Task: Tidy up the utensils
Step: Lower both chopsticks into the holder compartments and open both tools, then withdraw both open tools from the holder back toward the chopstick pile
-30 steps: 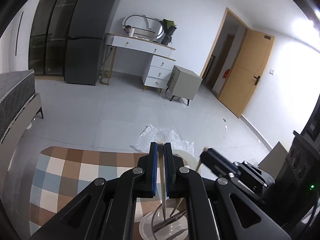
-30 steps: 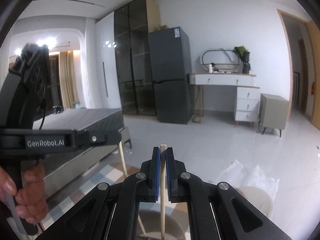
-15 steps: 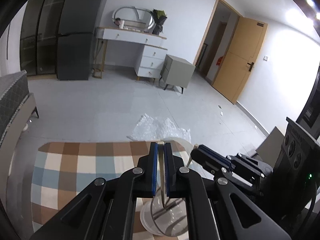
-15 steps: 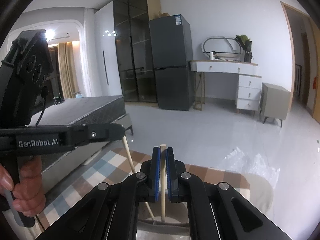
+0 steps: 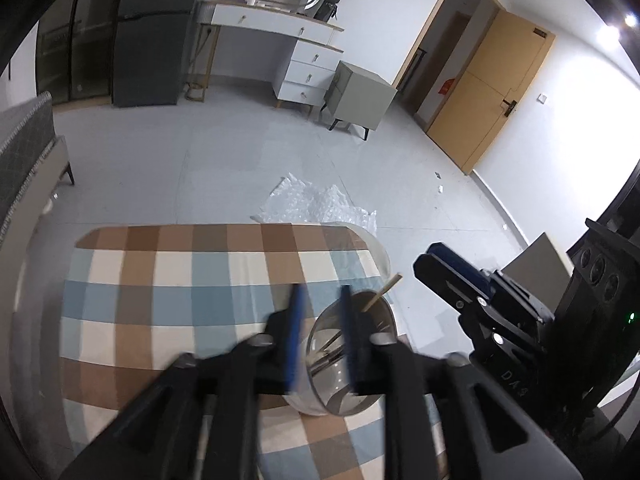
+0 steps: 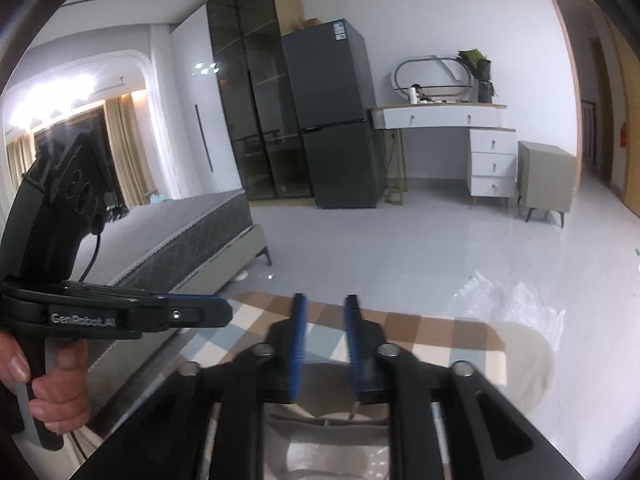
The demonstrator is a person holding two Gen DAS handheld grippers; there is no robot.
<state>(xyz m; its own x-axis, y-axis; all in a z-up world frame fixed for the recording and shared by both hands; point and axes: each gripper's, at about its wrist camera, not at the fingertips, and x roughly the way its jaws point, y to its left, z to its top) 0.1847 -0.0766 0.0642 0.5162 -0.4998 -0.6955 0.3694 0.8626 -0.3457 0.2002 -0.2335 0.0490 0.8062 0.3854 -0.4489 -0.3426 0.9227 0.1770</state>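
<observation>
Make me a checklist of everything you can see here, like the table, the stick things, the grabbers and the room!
Surface: table with a checkered cloth in brown, blue and cream.
Job's things: clear utensil holder on the cloth; wooden chopsticks stand in it, one sticking out over the rim.
Clutter: bubble wrap on the floor beyond the table.
Grippers: left gripper open, empty, over the holder; right gripper open, empty.
Cables: black cable hanging from the left gripper's handle.
Surroundings: fridge, white dresser, bed, wooden door.
</observation>
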